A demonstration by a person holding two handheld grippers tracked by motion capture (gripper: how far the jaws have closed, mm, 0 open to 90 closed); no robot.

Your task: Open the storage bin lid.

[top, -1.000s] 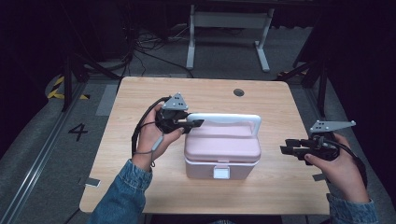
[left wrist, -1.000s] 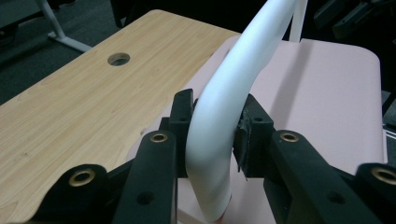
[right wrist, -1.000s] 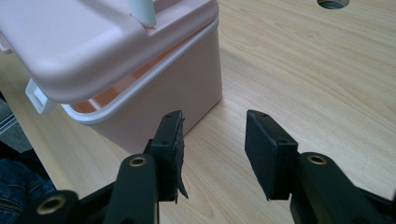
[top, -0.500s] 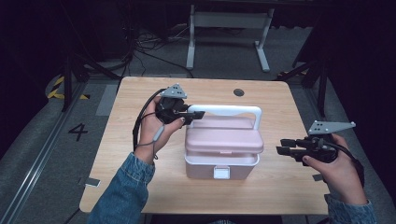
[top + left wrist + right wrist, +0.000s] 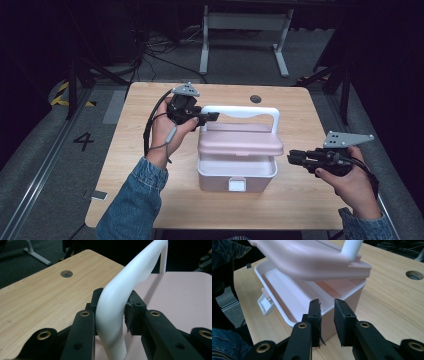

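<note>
A pink box stands mid-table, its white latch hanging loose at the front. Its pink lid is lifted clear of the base rim by a white handle. My left gripper is shut on the handle's left corner. In the left gripper view the gripper has both pads pressed on the white handle. My right gripper hovers just right of the box without touching it, its jaws a narrow gap apart. The right gripper view has the gripper facing the base wall, under the raised lid.
The wooden table has a round cable hole behind the box. Bare wood lies left and right of the box. Past the far edge, a white stand and cables are on the dark floor.
My left gripper has risen with the handle, swinging it upright and lifting the lid off the base. The right gripper has stayed beside the box, drifting slightly.
</note>
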